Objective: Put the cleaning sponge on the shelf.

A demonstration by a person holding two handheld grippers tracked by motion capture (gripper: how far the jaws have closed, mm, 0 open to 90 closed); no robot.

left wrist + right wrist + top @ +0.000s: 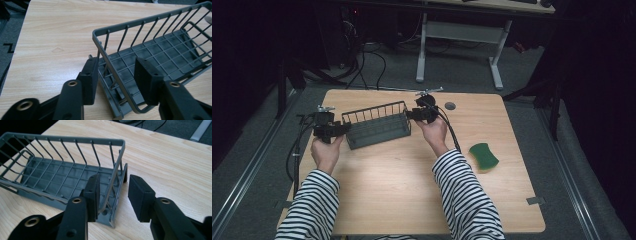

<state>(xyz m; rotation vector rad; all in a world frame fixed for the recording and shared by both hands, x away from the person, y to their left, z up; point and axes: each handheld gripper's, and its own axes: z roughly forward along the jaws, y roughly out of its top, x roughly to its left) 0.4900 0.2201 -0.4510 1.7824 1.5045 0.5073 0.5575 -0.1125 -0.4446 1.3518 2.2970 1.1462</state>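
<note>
Each pair of tongs straddles one end wall of the grey wire dish rack on the bench. Left tongs: partly open, one pad against the wires, the other clear. Right tongs: likewise, its far pad apart. Closing unevenly, I judge, could skew or tip the rack.
</note>
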